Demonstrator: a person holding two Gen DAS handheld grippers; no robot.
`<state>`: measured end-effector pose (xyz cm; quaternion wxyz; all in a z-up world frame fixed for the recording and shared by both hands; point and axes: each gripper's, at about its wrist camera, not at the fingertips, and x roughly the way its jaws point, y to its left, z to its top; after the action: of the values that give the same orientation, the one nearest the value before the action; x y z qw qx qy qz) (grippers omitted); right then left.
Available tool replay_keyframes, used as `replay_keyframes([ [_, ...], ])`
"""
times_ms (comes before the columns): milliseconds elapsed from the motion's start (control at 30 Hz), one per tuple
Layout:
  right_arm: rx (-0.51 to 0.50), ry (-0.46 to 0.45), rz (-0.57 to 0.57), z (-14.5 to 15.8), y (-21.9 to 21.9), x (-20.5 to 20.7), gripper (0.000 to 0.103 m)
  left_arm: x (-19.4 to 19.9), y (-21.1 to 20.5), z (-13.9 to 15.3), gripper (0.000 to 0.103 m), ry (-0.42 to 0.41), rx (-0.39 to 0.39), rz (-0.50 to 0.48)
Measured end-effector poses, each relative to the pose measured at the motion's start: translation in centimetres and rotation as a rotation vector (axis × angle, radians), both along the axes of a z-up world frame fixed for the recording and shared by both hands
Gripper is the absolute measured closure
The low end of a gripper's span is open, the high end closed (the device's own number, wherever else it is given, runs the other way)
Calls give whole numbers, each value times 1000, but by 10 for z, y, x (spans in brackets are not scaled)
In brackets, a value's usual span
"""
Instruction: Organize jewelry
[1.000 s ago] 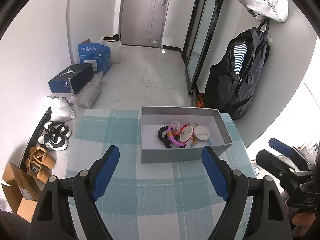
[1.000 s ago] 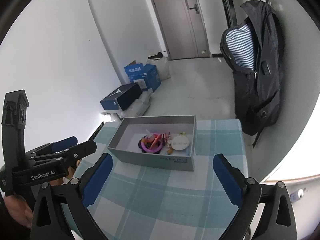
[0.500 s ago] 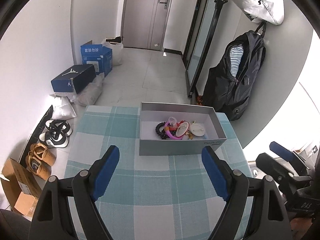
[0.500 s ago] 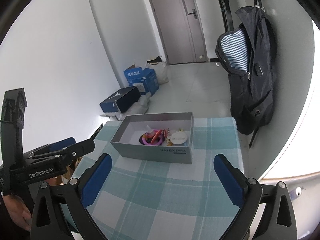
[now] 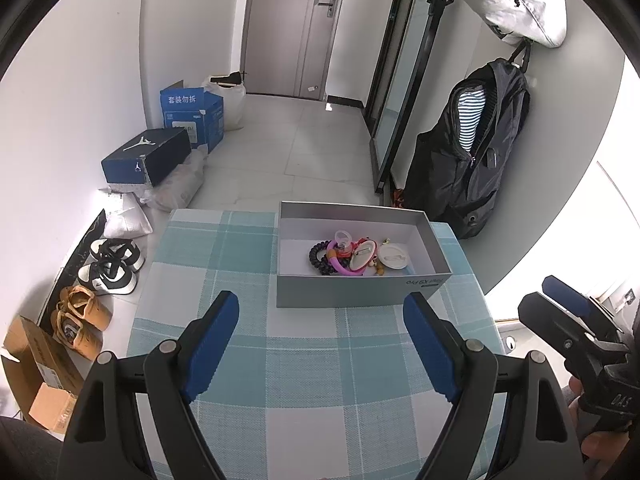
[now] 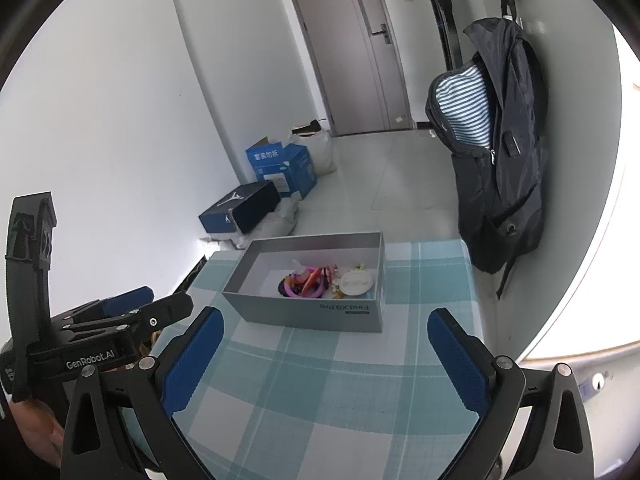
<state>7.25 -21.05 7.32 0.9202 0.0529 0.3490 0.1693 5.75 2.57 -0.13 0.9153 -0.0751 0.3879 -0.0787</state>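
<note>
The gray box (image 5: 360, 284) sat on the checked table (image 5: 280, 380) ahead of both my grippers, with its long side across my view and the jewelry (image 5: 344, 254) piled inside it. My left gripper (image 5: 320, 344) was wide open and empty, and the pile lay straight ahead of it. My right gripper (image 6: 320, 356) was open and empty too, and neither one looked nearer.

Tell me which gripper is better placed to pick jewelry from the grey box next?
Probably the left gripper: open and empty, the grey box lies almost straight ahead. From the right gripper, also open, the jewelry sits equally far.
</note>
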Motion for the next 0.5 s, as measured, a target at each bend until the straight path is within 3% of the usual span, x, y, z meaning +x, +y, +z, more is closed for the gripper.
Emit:
replay_keyframes([
  [500, 3, 8, 2, 0, 0, 1, 0, 1, -1, 0, 22, -4, 18, 8],
])
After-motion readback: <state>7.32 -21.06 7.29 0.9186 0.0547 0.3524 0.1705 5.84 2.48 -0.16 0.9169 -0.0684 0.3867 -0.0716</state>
